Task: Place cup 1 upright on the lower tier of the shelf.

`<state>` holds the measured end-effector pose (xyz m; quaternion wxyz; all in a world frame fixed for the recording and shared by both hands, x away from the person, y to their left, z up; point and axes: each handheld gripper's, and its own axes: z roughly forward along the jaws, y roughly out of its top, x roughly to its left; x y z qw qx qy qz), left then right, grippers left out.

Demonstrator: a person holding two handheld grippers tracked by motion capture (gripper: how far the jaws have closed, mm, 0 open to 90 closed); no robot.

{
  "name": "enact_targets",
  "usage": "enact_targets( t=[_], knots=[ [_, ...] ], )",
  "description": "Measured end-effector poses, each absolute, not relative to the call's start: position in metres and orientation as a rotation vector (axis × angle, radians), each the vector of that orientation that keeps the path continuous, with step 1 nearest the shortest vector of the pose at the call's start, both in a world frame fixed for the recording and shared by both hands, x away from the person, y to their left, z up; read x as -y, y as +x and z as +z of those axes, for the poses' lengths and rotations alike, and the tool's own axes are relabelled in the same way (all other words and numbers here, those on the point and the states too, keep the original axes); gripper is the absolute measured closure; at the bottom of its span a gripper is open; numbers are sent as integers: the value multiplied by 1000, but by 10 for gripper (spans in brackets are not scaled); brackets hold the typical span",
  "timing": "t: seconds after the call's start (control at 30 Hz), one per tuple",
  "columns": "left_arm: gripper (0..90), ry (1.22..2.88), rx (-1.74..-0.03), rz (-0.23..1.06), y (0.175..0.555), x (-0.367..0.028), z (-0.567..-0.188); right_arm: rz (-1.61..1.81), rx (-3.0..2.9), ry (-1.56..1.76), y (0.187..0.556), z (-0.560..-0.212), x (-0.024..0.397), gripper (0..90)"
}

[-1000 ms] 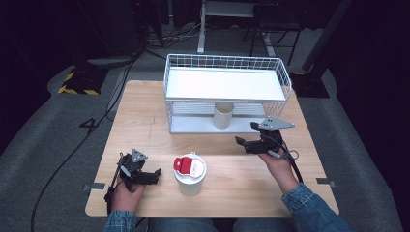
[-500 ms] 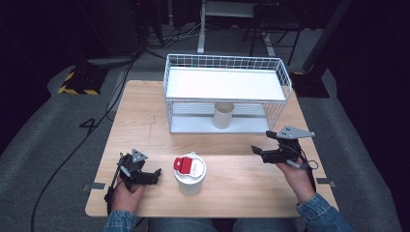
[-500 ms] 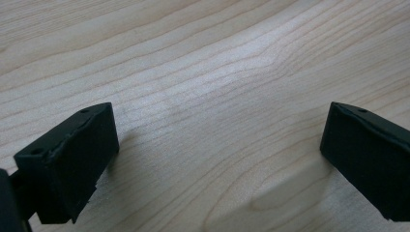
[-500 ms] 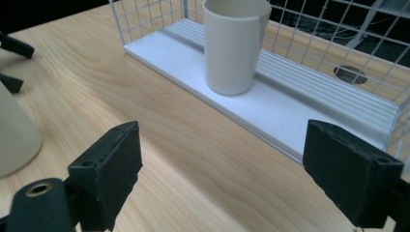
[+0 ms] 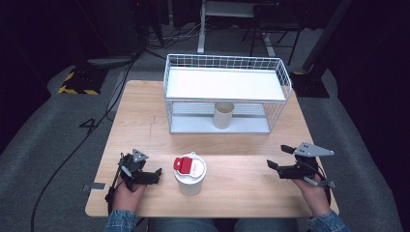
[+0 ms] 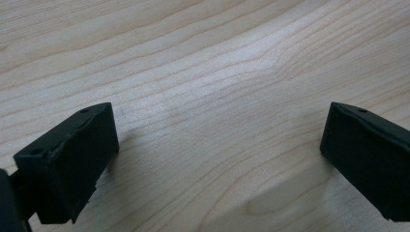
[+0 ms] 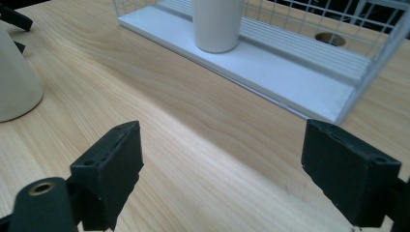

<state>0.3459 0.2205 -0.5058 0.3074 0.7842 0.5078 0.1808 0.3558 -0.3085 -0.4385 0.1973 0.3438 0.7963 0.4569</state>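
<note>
A white cup with a red-and-white lid [image 5: 190, 172] stands near the table's front edge; its side shows at the left of the right gripper view [image 7: 14, 82]. My left gripper [image 5: 157, 174] rests just left of it, apart from it, open over bare wood [image 6: 217, 159]. My right gripper [image 5: 279, 157] hovers at the front right and points toward the cup. It is open with nothing between its fingers [image 7: 222, 179], though the jaws have just been closing a little. A small plain cup [image 5: 223, 115] [image 7: 216, 24] stands upright on the lower shelf of the white wire rack [image 5: 227, 83].
The rack's white base [image 7: 290, 82] lies ahead of my right gripper. The wooden table [image 5: 145, 125] has bare wood between the rack and the lidded cup. Cables and dark floor surround the table.
My right gripper has pulled back from the rack's front right corner toward the near right part of the table and sunk slightly. The left gripper and both cups have stayed put.
</note>
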Motion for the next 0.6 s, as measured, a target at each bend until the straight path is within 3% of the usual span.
enact_targets(
  t=[0.6],
  knots=[
    [5, 2081, -1326, 469, 350, -218, -506, 1103, -2239, 1046, 342, -493, 333, 160]
  ],
)
